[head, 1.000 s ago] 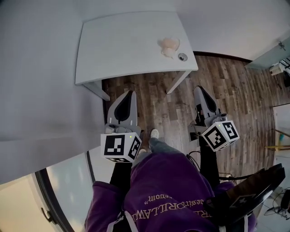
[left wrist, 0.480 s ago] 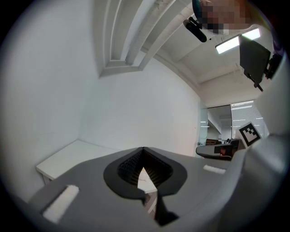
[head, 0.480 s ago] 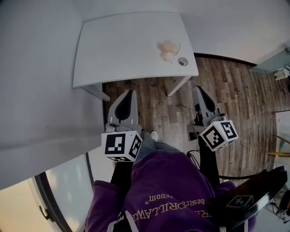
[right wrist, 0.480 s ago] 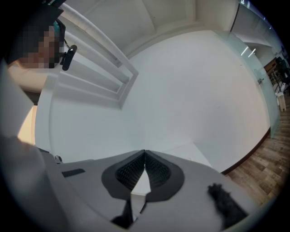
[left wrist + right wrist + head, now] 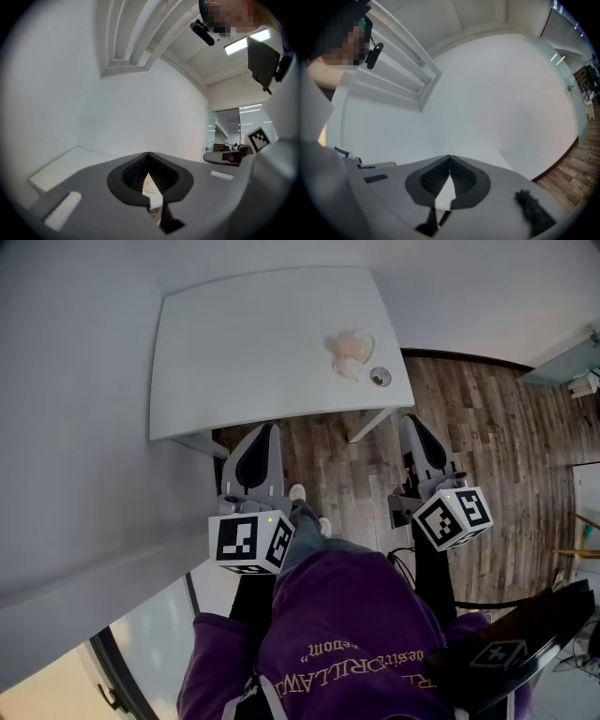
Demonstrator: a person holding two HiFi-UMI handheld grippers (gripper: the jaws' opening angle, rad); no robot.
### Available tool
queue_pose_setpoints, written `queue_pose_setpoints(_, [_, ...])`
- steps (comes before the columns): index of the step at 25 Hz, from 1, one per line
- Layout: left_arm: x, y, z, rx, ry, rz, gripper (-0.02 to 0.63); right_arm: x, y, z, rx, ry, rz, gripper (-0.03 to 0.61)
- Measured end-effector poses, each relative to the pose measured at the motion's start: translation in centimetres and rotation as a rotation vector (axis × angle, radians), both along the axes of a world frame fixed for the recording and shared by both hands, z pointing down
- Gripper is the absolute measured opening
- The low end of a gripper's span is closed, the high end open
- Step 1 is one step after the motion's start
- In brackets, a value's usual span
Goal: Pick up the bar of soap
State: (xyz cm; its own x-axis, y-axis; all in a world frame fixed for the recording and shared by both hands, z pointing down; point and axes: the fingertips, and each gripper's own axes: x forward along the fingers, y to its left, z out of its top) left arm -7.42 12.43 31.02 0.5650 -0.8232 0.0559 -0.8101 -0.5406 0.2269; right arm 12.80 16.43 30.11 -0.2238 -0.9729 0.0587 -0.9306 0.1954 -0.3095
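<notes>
Head view looks steeply down; both gripper views face the table (image 5: 262, 352).

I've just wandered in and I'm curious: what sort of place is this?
Probably an office or lab room, not a home: a white table stands by a plain white wall on a wood-plank floor, and the left gripper view shows ceiling strip lights and glass partitions beyond.

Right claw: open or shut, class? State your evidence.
Shut: in its own view the right claw has its tips touching, with nothing held between them.
</notes>
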Motion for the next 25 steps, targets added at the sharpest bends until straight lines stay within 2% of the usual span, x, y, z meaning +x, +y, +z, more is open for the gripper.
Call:
queue_pose_setpoints(5, [0.1,-4.7,0.0,-0.009,0.001,0.018,0.005,-0.2,-4.3,-0.8,0.014,-0.026,-0.006,0.008])
queue_pose_setpoints(11, [-0.1,-7.5,0.3,-0.006,0.009,0.026,0.005,-0.5,-6.7,-0.8,0.013,0.004,0.002,0.008])
queue_pose_setpoints(25, [0.3,-14.8,1.1,-0.018,0.012,0.116,0.005,-0.5,-13.2,-0.7,0.03,-0.016,0.061,0.009])
